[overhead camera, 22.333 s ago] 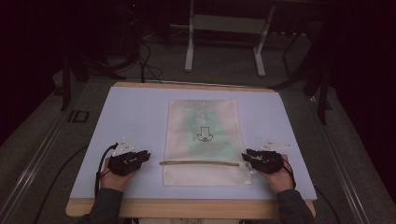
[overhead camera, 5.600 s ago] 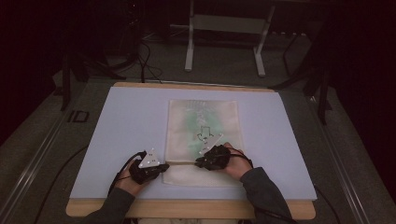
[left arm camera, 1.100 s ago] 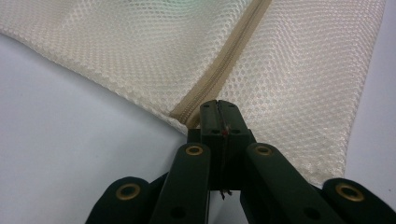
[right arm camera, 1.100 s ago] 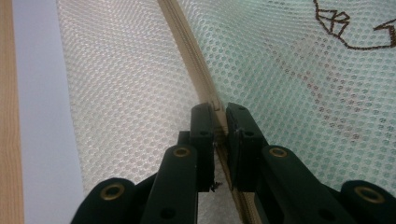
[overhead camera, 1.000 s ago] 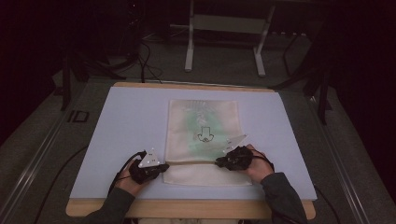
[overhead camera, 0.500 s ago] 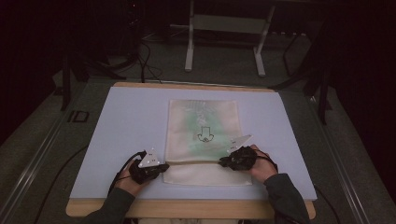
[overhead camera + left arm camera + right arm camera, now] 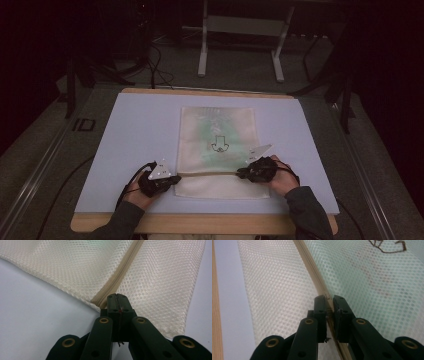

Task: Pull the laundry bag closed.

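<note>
On the near left of the table (image 7: 125, 130), the person's left hand (image 7: 135, 192) is holding the left gripper (image 7: 172, 180) at the left edge of a cream mesh bag (image 7: 217, 125). In the left gripper view, the left gripper (image 7: 117, 298) is pressing its jaws fully together on the end of the tan zipper (image 7: 120, 272) at the bag's (image 7: 75, 265) edge. The bag is lying flat in the middle of the pale table cover, with a small dark printed mark (image 7: 218, 145) and something greenish showing through the mesh. The zipper (image 7: 207, 174) is running across the bag's near part from one gripper to the other. At its right end, the right gripper (image 7: 245, 173) is resting on the bag, held by the right hand (image 7: 280, 177). In the right gripper view, the right gripper (image 7: 329, 300) is keeping its jaws nearly closed, straddling the zipper (image 7: 312, 272) with a small piece of it pinched between them.
</note>
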The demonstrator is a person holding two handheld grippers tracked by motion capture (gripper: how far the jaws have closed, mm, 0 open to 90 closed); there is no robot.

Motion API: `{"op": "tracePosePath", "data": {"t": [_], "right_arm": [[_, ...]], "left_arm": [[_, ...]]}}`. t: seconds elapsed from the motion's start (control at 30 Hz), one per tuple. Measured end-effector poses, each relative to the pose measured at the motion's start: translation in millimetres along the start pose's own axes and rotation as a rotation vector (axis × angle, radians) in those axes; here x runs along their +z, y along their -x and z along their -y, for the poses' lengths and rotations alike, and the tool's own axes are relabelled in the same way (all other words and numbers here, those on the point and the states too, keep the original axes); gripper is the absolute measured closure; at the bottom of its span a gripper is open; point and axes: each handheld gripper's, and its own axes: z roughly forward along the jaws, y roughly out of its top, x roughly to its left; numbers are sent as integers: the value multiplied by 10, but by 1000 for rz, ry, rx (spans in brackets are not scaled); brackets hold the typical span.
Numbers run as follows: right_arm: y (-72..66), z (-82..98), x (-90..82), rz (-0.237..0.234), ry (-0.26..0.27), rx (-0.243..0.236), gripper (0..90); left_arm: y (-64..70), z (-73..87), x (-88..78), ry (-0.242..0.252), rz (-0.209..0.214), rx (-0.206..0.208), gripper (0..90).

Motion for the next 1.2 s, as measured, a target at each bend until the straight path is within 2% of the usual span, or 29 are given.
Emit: {"op": "tracePosePath", "data": {"t": [1.2], "right_arm": [[73, 244, -220, 31, -3, 51, 821]], "left_arm": [[-1, 0, 1, 1, 0, -2, 896]]}}
